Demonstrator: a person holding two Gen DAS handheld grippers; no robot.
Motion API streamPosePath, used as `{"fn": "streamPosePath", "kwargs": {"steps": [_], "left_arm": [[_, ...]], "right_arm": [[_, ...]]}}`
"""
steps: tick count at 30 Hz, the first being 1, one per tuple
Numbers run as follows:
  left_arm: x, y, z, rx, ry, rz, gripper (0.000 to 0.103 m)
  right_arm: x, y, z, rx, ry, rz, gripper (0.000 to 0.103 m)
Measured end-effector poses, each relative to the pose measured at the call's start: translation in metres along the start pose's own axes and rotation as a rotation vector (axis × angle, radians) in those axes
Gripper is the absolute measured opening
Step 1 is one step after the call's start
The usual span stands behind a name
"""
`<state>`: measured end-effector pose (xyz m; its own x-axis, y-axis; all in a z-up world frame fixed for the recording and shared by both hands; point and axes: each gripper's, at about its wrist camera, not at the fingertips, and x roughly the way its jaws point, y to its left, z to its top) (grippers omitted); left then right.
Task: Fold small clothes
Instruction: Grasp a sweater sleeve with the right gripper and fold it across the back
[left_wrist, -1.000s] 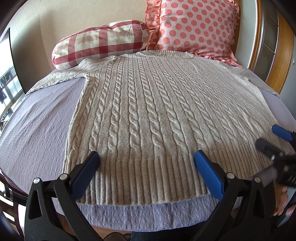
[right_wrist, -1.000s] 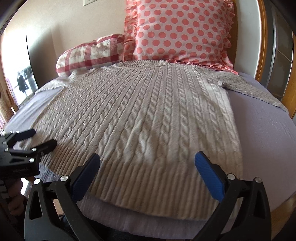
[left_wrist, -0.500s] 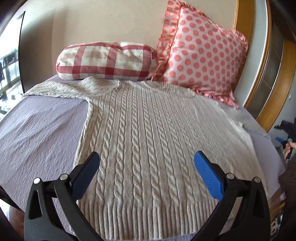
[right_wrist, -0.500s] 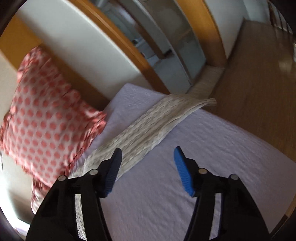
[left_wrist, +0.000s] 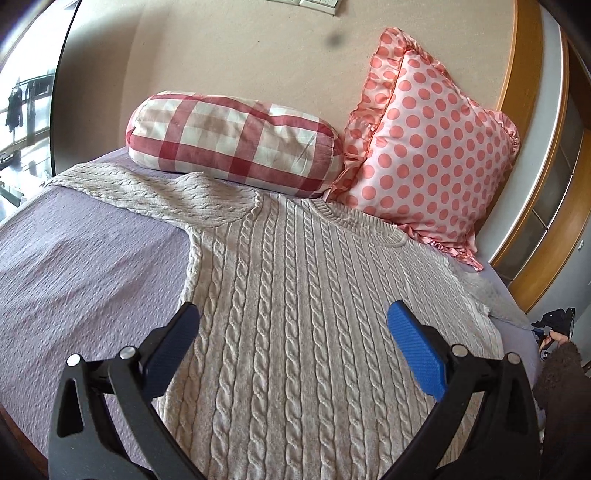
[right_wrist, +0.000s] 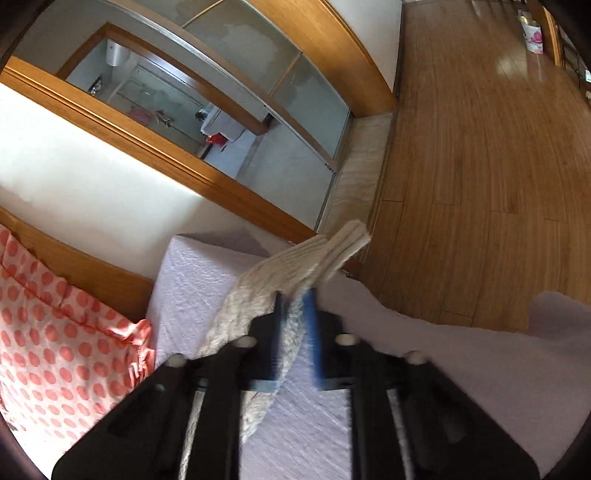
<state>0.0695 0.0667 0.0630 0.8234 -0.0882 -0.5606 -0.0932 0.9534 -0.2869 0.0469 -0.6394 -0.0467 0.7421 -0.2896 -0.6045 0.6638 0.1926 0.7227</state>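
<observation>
A beige cable-knit sweater lies flat, front up, on the lilac bedspread, neck toward the pillows, its left sleeve spread out to the side. My left gripper is open and empty above the sweater's body. My right gripper is shut on the sweater's right sleeve near the cuff, at the bed's right edge, and the cuff sticks out past the fingers. The right gripper shows at the far right of the left wrist view.
A red checked bolster and a pink polka-dot pillow lean on the wall at the head of the bed. A wooden-framed glass sliding door and wooden floor lie to the right of the bed.
My left gripper moved up the sweater from the hem toward the chest. My right gripper swung to the right sleeve and closed on it near the cuff.
</observation>
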Motion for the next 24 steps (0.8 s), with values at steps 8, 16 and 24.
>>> {"fn": "streamPosePath", "kwargs": {"steps": [8, 16, 24], "left_arm": [[-0.005, 0.036, 0.004, -0.069, -0.007, 0.020, 0.101], [-0.010, 0.071, 0.014, -0.161, -0.006, 0.053, 0.101], [-0.019, 0.129, 0.024, -0.231, 0.021, 0.150, 0.101]], "right_arm": [[-0.076, 0.133, -0.046, -0.404, -0.148, 0.255, 0.008], [-0.110, 0.317, -0.261, -0.845, 0.166, 0.660, 0.008], [-0.031, 0.330, -0.473, -1.084, 0.582, 0.522, 0.008]]}}
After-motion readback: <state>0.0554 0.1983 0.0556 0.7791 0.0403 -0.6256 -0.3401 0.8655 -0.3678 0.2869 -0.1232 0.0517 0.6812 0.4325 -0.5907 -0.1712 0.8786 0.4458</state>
